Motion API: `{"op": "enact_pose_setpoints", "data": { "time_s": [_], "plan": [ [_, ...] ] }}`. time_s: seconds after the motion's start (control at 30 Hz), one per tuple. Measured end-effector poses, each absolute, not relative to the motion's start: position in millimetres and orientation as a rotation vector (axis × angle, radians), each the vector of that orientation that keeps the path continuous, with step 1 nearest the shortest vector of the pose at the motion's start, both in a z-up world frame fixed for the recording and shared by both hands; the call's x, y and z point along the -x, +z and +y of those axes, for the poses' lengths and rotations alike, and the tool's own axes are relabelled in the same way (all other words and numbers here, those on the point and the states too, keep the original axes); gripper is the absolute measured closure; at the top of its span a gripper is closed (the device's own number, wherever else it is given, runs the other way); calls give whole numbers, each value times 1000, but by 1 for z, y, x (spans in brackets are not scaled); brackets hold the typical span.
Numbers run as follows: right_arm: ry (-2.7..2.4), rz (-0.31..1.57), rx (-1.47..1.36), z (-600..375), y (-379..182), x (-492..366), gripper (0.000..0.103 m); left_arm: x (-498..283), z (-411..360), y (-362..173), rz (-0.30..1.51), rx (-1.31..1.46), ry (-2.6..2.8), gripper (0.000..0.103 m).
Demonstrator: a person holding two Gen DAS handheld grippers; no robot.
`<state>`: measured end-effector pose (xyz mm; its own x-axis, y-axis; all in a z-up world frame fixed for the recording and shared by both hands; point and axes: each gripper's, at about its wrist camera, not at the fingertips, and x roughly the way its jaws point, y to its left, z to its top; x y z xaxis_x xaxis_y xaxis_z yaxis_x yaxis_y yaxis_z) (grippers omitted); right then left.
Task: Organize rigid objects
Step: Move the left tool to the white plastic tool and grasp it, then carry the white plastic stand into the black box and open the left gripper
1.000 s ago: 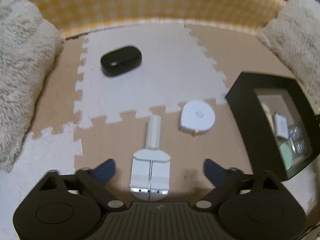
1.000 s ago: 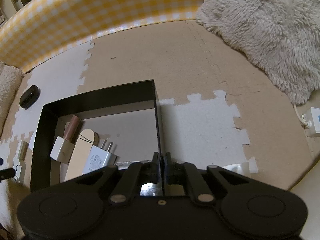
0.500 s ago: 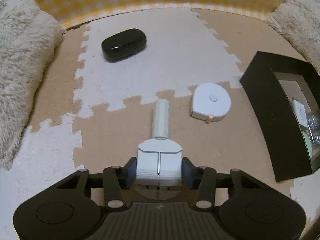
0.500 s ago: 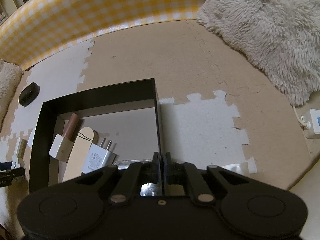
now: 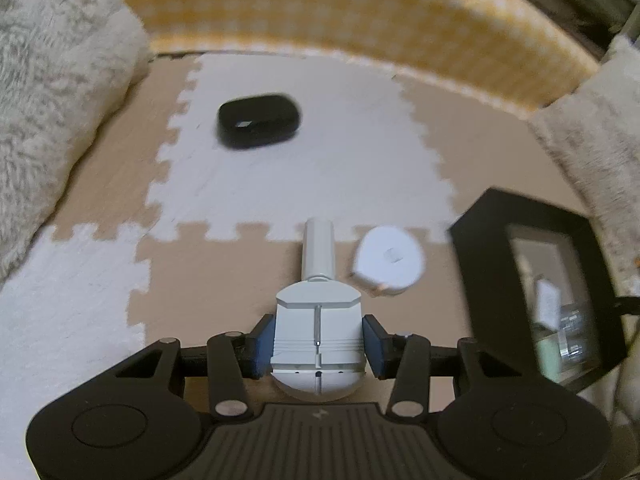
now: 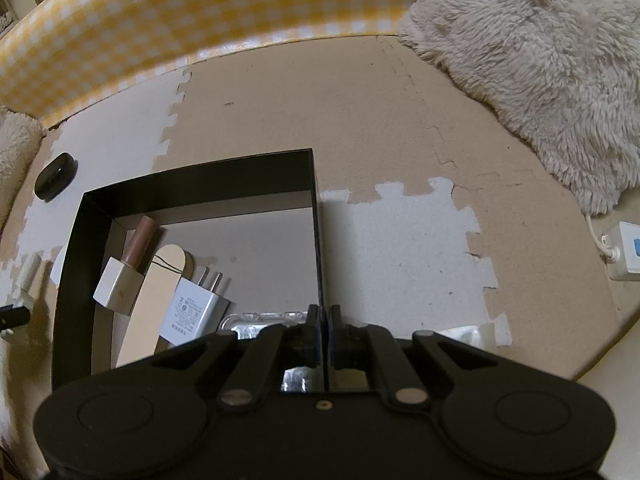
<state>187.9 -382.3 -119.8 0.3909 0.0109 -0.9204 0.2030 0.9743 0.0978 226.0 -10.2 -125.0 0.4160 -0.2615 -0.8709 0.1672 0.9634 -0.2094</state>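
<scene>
Beige and white floor mats [image 5: 100, 184], yellow-and-white check behind.
A black case [image 5: 258, 126], a pale grey tool [image 5: 318, 332] between blue-padded fingers [image 5: 264, 344], a white round tape measure [image 5: 390, 260], a black box [image 6: 192, 176], cream fluffy cushions [image 6: 532, 60].

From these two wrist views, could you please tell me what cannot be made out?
- Left wrist view: the near end of the white tool is cut off by the left gripper body; motion blur smears the black box contents.
- Right wrist view: the right gripper, jaws shut on the box wall, hides the foil pack in part.
- Right wrist view: the charger label is too small to read.
</scene>
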Motion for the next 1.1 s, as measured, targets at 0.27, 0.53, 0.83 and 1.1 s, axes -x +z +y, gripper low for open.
{"op": "enact_pose_setpoints", "data": {
  "time_s": [0.27,0.53,0.83,1.1],
  "plan": [
    [-123,1166,-204,-381,-120,-188,99,-209,-37,-89,989,110,-397,56],
    [-124,1168,-195,-380,-120,-188,99,-179,-104,-72,939,82,-638,56],
    [-124,1169,-190,-380,-120,-188,99,-167,-162,-98,915,-158,-715,56],
    [-125,1170,-188,-380,-120,-189,99,-171,-165,-111,921,-255,-679,56]
  ]
}}
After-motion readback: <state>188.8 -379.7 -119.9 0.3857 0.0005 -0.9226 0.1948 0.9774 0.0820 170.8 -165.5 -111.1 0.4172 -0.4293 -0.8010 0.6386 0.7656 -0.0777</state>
